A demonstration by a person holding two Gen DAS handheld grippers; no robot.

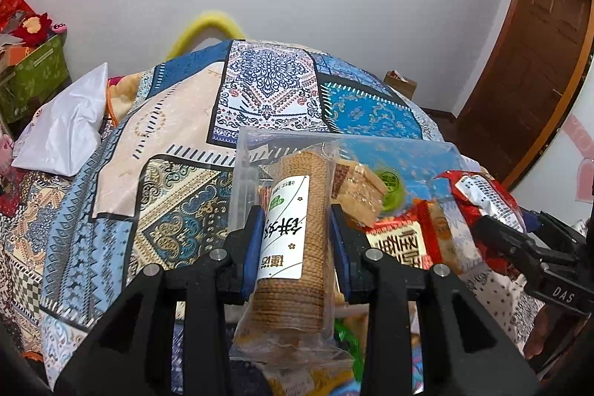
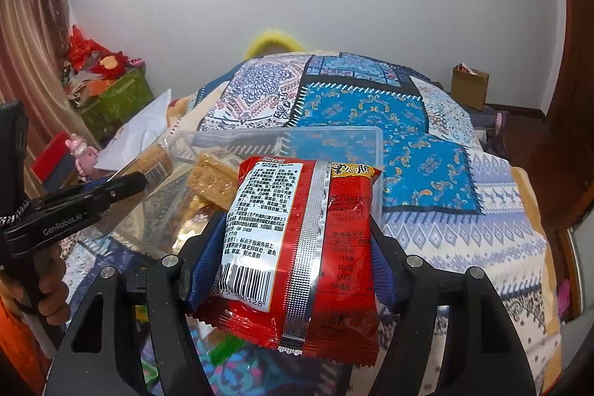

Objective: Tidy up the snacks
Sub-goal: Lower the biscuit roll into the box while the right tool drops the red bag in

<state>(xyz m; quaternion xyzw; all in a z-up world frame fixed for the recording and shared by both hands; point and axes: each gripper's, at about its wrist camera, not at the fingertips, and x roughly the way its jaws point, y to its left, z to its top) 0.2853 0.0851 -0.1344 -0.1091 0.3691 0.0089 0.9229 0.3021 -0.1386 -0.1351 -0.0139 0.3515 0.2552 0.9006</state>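
My left gripper (image 1: 297, 229) is shut on a roll of round biscuits (image 1: 297, 247) in clear wrap with a white label, held lengthwise between the blue pads. My right gripper (image 2: 297, 232) is shut on a red snack packet (image 2: 297, 247), back side up with its barcode showing. Both hover at the near side of a clear plastic box (image 2: 334, 136) on the bed. In the box lie wrapped crackers (image 2: 211, 173). Each gripper shows in the other's view: the right gripper (image 1: 493, 225) with the red packet (image 1: 482, 192), and the left gripper (image 2: 137, 179) with the biscuit roll (image 2: 156, 166).
A patchwork quilt (image 1: 260, 91) covers the bed. More snacks lie near the box, among them a red-and-orange packet (image 1: 401, 244). A white bag (image 1: 70, 128) lies at the left; a green bin (image 2: 115, 99) stands by it. A cardboard box (image 2: 469, 86) sits far right. A hand (image 2: 52, 292) grips the left handle.
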